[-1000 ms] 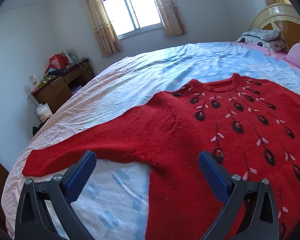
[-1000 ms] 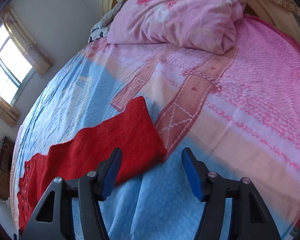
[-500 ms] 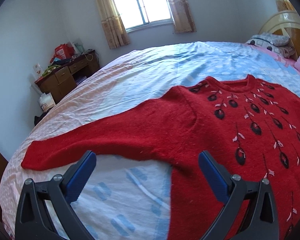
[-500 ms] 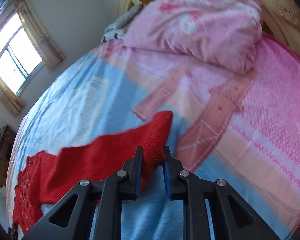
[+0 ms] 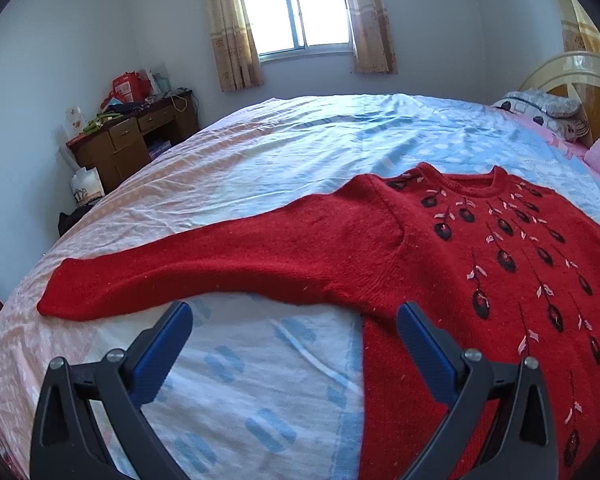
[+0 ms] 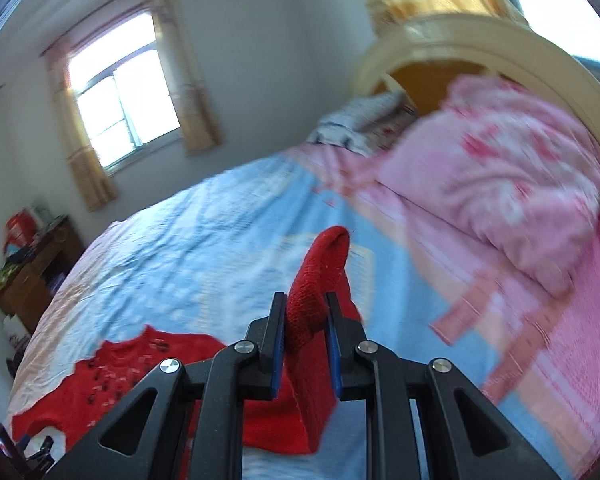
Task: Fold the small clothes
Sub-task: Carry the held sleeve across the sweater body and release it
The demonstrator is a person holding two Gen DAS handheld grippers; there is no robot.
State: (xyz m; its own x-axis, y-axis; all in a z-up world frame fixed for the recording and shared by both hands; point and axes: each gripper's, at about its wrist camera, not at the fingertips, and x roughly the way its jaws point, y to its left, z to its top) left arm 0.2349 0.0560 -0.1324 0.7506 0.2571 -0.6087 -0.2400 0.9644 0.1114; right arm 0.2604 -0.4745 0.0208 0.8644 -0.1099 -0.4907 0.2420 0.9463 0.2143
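A red knitted sweater [image 5: 440, 248] with dark drop-shaped patterns lies flat, front up, on the bed. Its left sleeve [image 5: 172, 272] stretches out toward the bed's left edge. My left gripper [image 5: 294, 322] hovers open just below that sleeve near the armpit, with nothing between its blue pads. In the right wrist view my right gripper [image 6: 306, 316] is shut on the cuff of the other red sleeve [image 6: 324, 268], lifted off the sheet; the cuff end sticks up past the fingertips. The sweater body [image 6: 132, 364] lies low at the left there.
The bed sheet [image 5: 300, 152] is light blue and pale pink. A pink folded quilt [image 6: 512, 176] and a grey pillow [image 6: 364, 116] lie by the curved headboard [image 6: 500, 44]. A brown desk [image 5: 128, 140] with clutter stands by the wall under the window [image 5: 296, 4].
My right gripper closed on the right sleeve's cuff and lifted it up off the bed, rolling as it rose. The left gripper stayed open and drifted along the left sleeve.
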